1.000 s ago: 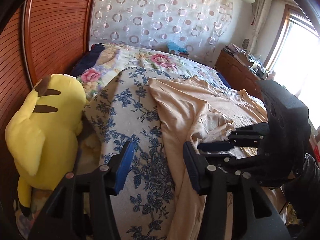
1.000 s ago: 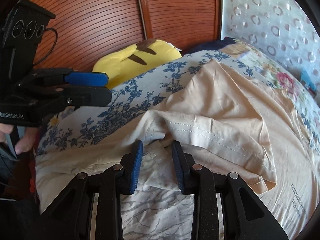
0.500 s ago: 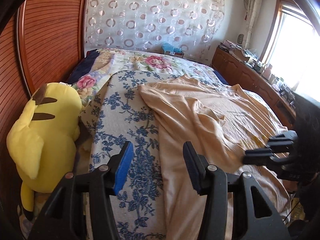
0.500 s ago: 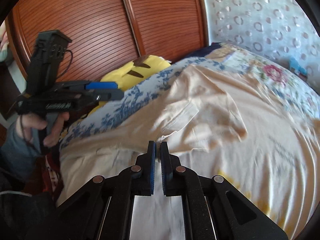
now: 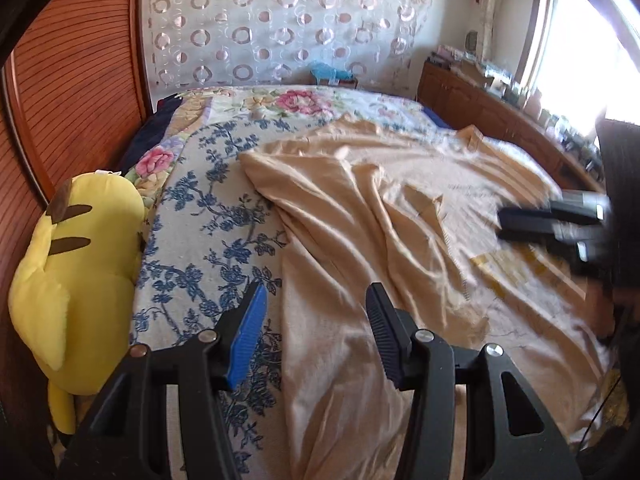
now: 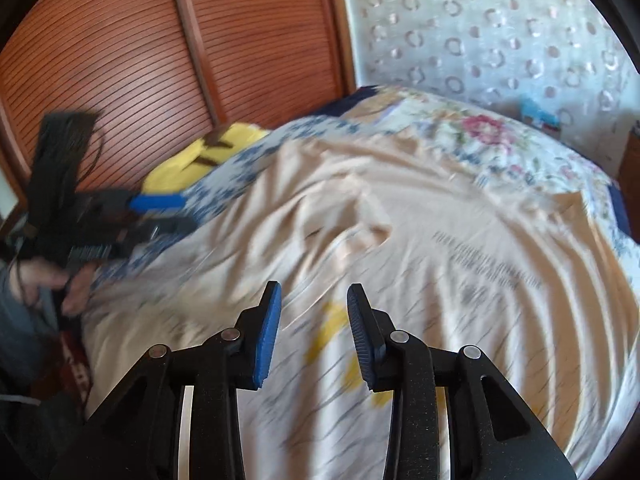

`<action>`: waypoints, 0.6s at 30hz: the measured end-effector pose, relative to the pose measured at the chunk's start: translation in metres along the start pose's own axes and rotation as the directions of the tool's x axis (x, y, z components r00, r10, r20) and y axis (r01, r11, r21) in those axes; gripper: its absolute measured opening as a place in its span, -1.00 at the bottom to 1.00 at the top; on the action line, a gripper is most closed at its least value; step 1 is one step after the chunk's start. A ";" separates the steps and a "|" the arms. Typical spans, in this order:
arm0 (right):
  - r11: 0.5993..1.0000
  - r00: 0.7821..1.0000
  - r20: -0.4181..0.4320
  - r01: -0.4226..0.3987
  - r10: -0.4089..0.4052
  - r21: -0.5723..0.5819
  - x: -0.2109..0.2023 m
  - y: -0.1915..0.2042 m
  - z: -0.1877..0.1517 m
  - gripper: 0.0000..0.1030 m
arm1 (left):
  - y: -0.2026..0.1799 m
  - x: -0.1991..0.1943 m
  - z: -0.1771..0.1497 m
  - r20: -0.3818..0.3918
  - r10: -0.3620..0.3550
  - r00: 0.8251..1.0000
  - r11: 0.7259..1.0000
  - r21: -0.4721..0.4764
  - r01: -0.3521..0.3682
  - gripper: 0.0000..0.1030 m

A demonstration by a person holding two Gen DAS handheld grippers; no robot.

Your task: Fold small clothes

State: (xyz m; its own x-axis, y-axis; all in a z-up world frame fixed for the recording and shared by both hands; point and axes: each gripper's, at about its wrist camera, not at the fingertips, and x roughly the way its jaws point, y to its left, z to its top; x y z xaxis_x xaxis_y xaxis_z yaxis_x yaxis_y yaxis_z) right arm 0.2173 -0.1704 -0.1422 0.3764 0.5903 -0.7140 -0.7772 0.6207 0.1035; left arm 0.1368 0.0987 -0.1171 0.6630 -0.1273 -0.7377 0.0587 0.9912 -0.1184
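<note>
shirt: peach tee spread on bed, print side up, rumpled; one flap lies folded in near its middle
landmark: all places given off the shirt
left gripper: over shirt's near-left edge, fingers released, half apart, nothing between them
right gripper: over shirt's near part above the yellow print, fingers opening, no cloth between them, not touching fabric as far as blur shows
hand: person's hand on the left tool, left of shirt
step: likely re-grasp for next fold, my read
how-to: pinch hem or side seam, not mid-panel; take both layers; lift low, carry edge across to the opposite side, lay flat, smooth the ridges first
risk: thin knit bunches, single-layer pinch drags the flap open
fabric: soft thin jersey, matte, many long creases, stitched hems, small dark text lines
bed cover: white with blue floral print, flat weave; pink-flower quilt beyond shirt
plush: yellow, fuzzy, rounded, left of shirt against wood slat doors
wall cloth: pale, ring pattern, behind shirt
</note>
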 end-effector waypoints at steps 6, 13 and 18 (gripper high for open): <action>0.999 0.999 -0.006 0.042 -0.042 0.022 0.039 -0.027 0.032 -0.35 | -0.005 0.017 -0.003 -0.047 0.029 0.999 0.999 0.023 -0.028 -0.02; 1.000 0.998 -0.057 0.025 -0.025 -0.003 0.069 -0.028 0.042 -0.57 | -0.006 0.019 -0.007 -0.038 0.034 0.999 0.999 0.033 -0.032 0.13; 0.999 0.997 -0.078 0.026 -0.029 -0.031 0.075 -0.032 0.040 -0.96 | -0.008 0.020 -0.007 -0.040 0.041 0.998 0.998 0.040 -0.040 0.19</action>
State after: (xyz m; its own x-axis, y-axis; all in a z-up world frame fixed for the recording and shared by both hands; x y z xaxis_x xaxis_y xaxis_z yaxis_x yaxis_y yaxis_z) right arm 0.2906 -0.1250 -0.1714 0.3583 0.5305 -0.7683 -0.7824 0.6196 0.0630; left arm 0.1447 0.0882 -0.1357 0.6346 -0.0876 -0.7678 0.0620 0.9961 -0.0624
